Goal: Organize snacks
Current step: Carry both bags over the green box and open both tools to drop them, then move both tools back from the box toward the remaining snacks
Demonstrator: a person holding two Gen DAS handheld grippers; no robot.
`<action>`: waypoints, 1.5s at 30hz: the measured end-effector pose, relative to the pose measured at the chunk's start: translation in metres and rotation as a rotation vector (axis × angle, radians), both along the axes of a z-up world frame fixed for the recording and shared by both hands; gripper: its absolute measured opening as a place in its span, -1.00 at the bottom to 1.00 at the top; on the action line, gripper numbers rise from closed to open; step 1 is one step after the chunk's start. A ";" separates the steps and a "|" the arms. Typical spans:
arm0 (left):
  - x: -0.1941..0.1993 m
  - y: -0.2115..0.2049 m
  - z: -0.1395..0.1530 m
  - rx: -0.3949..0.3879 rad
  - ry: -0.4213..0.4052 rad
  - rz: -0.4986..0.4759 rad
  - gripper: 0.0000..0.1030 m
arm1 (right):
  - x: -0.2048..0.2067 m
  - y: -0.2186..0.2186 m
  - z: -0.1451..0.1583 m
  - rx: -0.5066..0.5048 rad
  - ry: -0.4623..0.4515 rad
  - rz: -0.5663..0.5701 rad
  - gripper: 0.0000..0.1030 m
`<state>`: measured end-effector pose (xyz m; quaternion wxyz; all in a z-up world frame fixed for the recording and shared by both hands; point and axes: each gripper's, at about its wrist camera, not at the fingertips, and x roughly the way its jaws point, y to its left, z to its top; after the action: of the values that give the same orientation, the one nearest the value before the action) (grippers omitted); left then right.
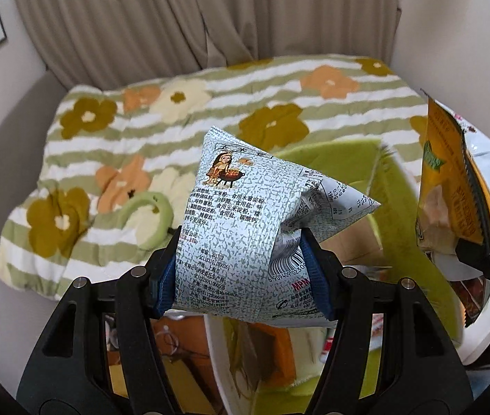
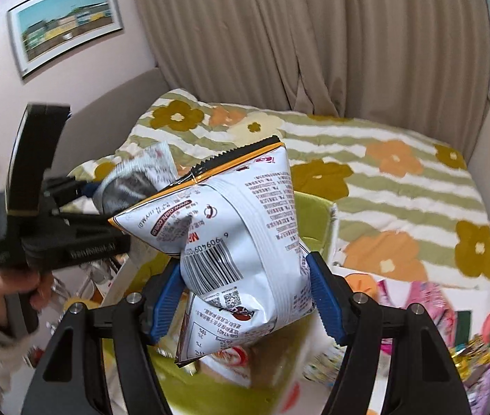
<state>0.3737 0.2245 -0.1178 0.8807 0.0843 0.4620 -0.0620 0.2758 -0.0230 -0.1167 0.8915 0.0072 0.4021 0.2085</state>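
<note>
My left gripper (image 1: 241, 269) is shut on a pale grey-green patterned snack bag (image 1: 231, 228), its blue pads pressed into the bag's sides. In the right wrist view the right gripper (image 2: 245, 294) is shut on a white snack bag (image 2: 245, 228) with a barcode and an orange-and-black top seam. Both bags are held in the air above a green box (image 2: 310, 214). The right gripper's bag (image 1: 452, 186) shows at the right edge of the left wrist view, yellow side facing. The left gripper (image 2: 82, 186), held by a person's hand (image 2: 6, 287), is at the left of the right wrist view.
A floral striped quilt (image 1: 134, 138) covers the sofa behind, with beige curtains (image 2: 314, 34) beyond it. Several pink and colourful snack packets (image 2: 428, 304) lie at the lower right. A framed picture (image 2: 65, 24) hangs on the wall at left. A green ring (image 1: 151, 214) rests on the quilt.
</note>
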 end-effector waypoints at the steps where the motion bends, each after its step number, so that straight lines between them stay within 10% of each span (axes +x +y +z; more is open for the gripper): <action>1: 0.007 -0.001 -0.009 -0.012 0.021 -0.004 0.14 | 0.006 0.003 -0.004 0.007 0.016 -0.011 0.26; 9: 0.033 -0.012 -0.060 -0.017 0.117 -0.017 0.20 | 0.049 0.011 -0.031 0.028 0.122 -0.074 0.26; 12: 0.037 -0.014 -0.065 0.026 0.105 0.009 0.99 | 0.059 0.011 -0.037 0.022 0.134 -0.056 0.26; 28: 0.000 0.018 -0.058 -0.067 0.105 0.184 0.99 | 0.085 0.024 -0.059 -0.008 0.178 0.046 0.28; 30: -0.002 0.017 -0.058 -0.058 0.105 0.189 0.99 | 0.087 0.025 -0.062 -0.001 0.164 0.034 0.38; 32: -0.005 0.015 -0.058 -0.052 0.105 0.188 0.99 | 0.086 0.023 -0.064 0.023 0.129 0.020 1.00; 45: -0.044 0.012 -0.047 -0.043 0.083 0.202 0.99 | 0.048 0.015 -0.051 0.058 0.104 0.064 1.00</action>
<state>0.3296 0.2364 -0.1651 0.8641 0.0159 0.5028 0.0140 0.3240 -0.0082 -0.1677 0.8618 0.0308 0.4416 0.2477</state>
